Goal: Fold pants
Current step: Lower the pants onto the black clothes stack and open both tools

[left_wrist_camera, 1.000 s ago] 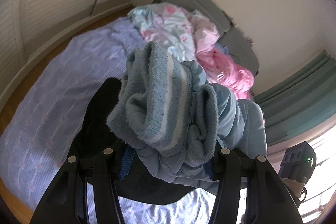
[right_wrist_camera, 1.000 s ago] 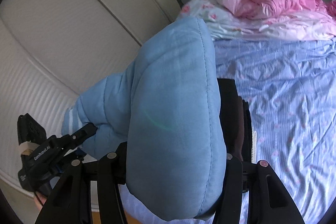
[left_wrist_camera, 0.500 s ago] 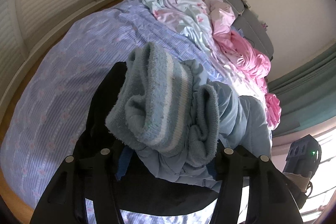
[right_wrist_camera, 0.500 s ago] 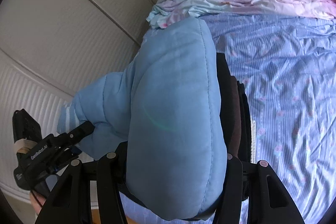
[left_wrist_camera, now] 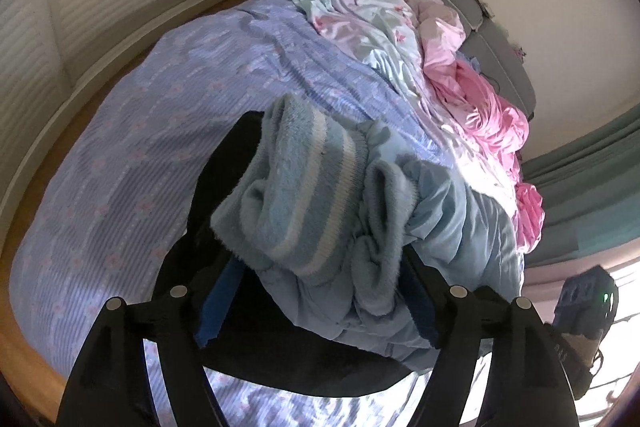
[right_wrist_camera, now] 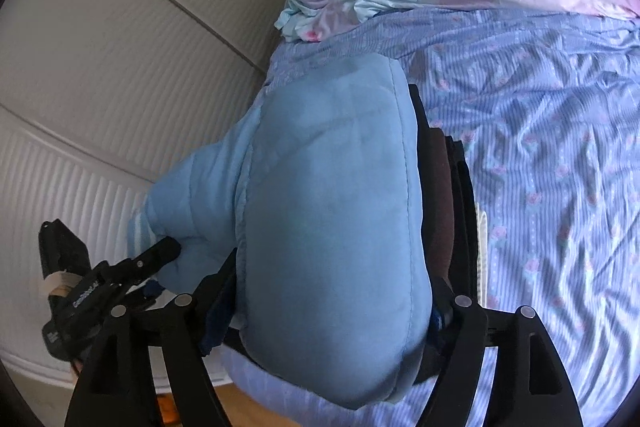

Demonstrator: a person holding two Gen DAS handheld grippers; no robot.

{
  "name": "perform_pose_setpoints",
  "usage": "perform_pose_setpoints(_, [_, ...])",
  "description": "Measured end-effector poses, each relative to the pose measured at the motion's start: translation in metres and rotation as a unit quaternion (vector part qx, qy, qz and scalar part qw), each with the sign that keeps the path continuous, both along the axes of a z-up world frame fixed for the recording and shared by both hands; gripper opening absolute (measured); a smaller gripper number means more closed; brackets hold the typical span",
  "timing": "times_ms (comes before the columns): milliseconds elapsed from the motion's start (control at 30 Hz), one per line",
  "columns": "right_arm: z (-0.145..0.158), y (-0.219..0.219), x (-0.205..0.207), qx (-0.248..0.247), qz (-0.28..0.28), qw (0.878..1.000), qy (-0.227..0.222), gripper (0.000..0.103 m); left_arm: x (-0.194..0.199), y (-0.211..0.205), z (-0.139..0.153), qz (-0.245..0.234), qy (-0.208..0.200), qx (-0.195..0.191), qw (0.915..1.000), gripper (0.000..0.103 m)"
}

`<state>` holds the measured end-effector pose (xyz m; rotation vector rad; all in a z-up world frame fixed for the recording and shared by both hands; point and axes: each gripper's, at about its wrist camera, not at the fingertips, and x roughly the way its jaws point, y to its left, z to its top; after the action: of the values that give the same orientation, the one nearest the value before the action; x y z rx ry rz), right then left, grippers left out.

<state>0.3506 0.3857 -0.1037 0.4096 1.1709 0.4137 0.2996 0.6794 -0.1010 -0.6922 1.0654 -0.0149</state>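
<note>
Light blue padded pants (right_wrist_camera: 328, 203) bunched, held up off bed between my two grippers. Fuzzy striped ribbed cuff (left_wrist_camera: 296, 195) folded over, clamped in my left gripper (left_wrist_camera: 316, 303). Smooth quilted leg section with stitched seam pinched in my right gripper (right_wrist_camera: 328, 311), sagging toward left.

The left gripper (left_wrist_camera: 316, 291) is clamped on bunched cloth between its 2 fingers. The right gripper (right_wrist_camera: 328, 311) is likewise clamped, fingers pointing forward
</note>
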Motion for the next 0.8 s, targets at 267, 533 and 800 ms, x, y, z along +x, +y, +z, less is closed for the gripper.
perform_pose_setpoints(267, [0.006, 0.013, 0.019, -0.065, 0.028, 0.996, -0.060, 0.078, -0.001, 0.002, 0.004, 0.020, -0.007, 0.051, 0.9985, 0.077])
perform_pose_setpoints(533, [-0.009, 0.005, 0.032, -0.072, 0.046, 0.995, -0.043, 0.083, 0.000, 0.007, -0.029, 0.043, 0.013, 0.044, 0.9980, 0.086])
perform_pose_setpoints(800, [0.025, -0.027, -0.001, -0.116, -0.005, 0.988, -0.099, 0.083, 0.001, -0.004, -0.019, 0.038, 0.011, 0.118, 0.9922, 0.087])
